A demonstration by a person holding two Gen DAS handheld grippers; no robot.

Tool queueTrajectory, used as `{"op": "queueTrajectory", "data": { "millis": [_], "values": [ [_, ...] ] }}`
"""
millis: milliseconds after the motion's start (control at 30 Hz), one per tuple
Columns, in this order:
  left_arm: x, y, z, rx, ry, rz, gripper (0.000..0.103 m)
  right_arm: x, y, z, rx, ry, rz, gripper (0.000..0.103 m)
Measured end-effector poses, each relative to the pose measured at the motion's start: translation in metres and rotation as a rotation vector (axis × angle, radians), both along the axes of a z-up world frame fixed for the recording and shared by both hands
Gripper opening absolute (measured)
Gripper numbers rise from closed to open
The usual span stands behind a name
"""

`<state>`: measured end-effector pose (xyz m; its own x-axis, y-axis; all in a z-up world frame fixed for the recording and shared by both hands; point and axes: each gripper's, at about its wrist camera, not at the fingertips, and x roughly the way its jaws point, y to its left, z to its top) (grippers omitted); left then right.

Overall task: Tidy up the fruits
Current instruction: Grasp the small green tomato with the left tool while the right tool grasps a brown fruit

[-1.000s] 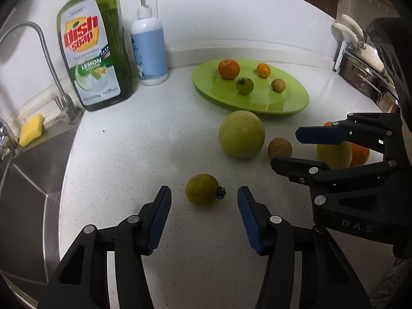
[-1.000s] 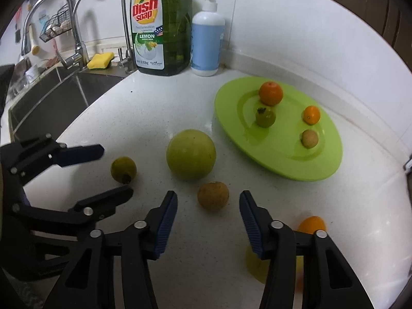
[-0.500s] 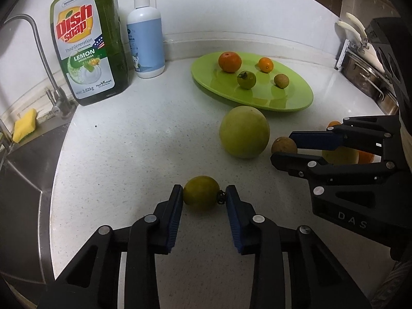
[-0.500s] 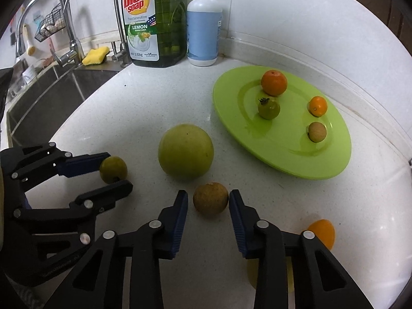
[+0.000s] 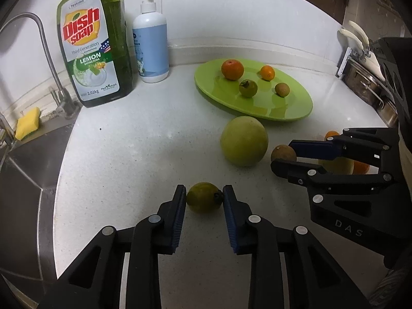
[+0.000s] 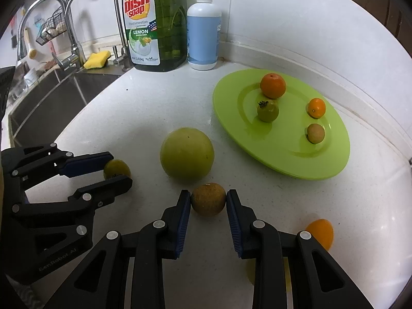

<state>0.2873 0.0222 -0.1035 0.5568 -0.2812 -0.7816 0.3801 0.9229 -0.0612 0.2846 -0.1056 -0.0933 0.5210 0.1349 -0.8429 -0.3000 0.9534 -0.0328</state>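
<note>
On the white counter my left gripper [image 5: 204, 197] is shut on a small yellow-green fruit [image 5: 202, 197] with a dark stem. My right gripper [image 6: 208, 200] is shut on a small brown fruit [image 6: 208, 198]; both fruits rest on the counter. A large pale-green round fruit [image 5: 243, 141] lies between them and the green plate [image 5: 296, 110]. The plate [image 6: 322, 164] holds several small fruits, among them an orange [image 6: 273, 85] and a green one [image 6: 267, 110]. An orange fruit [image 6: 320, 233] and a yellow one lie partly hidden behind the right gripper's finger.
A big dish soap bottle [image 5: 94, 43] and a white-and-blue pump bottle [image 5: 150, 49] stand at the back wall. The sink [image 6: 51, 95] with its taps and a yellow sponge [image 6: 97, 60] lies to the left. A metal rack [image 5: 370, 85] sits at the far right.
Both grippers went from wide open to shut, each onto the fruit in front of it. Neither fruit has left the counter.
</note>
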Motion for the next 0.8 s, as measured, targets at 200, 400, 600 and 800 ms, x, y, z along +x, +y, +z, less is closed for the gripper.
{"op": "queueTrajectory", "data": {
  "millis": [200, 400, 600, 800],
  "values": [
    [-0.001, 0.0, -0.002, -0.007, -0.005, 0.002, 0.029, -0.002, -0.001, 0.003, 0.003, -0.013, 0.0, 0.03],
    [0.003, 0.001, -0.009, -0.026, 0.03, 0.017, 0.03, -0.005, 0.001, 0.002, 0.005, -0.011, 0.007, 0.03],
    [0.002, 0.003, -0.009, -0.034, 0.03, 0.025, 0.029, -0.005, 0.0, 0.003, 0.006, -0.015, 0.008, 0.03],
    [0.001, 0.003, 0.002, -0.038, 0.008, 0.026, 0.029, -0.007, -0.001, 0.006, 0.013, -0.025, 0.003, 0.03]
  ]
}}
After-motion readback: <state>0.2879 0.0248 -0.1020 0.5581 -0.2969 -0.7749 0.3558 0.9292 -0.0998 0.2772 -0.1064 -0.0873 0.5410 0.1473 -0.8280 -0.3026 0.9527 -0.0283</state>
